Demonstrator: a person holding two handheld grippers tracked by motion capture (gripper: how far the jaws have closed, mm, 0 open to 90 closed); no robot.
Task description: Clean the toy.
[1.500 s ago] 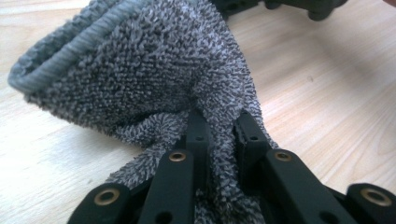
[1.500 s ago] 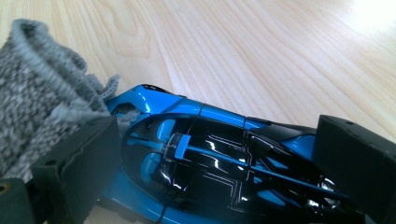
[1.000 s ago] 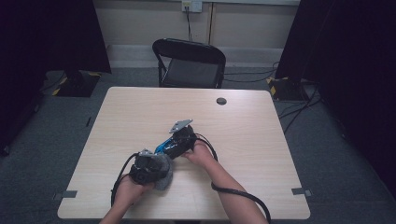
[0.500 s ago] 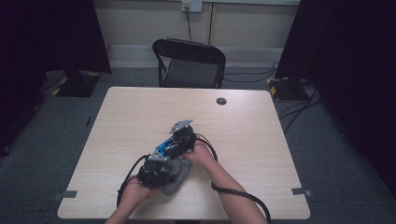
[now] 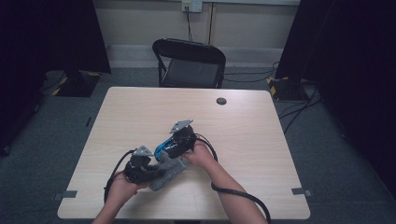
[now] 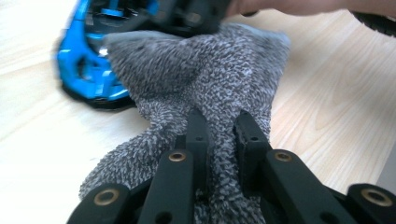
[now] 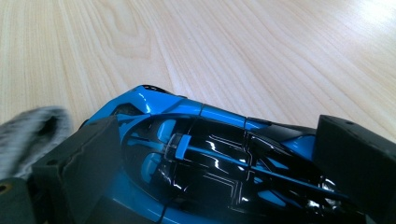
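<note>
Here the right gripper (image 5: 161, 150) holds a blue and black toy car (image 7: 205, 158) on the pale wooden table (image 5: 261, 140), one jaw on each side of the car's body, so it is clamped on the car. In the right gripper view the car's glossy roof and blue nose point away over the wood grain, and a fold of grey cloth (image 7: 28, 128) shows at the left edge. The left gripper (image 6: 219, 135) has its two black jaws drawn close together, pinching a bunch of that grey knitted cloth (image 6: 210, 79) between them. In the left gripper view the cloth spreads from the jaws up to the car (image 6: 86, 70) and lies against its side, with the right gripper and the person's hand just above it. From the high view the left gripper (image 5: 159, 173) sits near the table's front edge, just beside the right one, and the cloth (image 5: 170, 170) lies between them, touching the car (image 5: 163, 148). Both forearms come in from the bottom. A small dark round disc (image 5: 221, 101) lies well apart near the far edge, and a black folding chair (image 5: 189, 63) stands behind the table.
</note>
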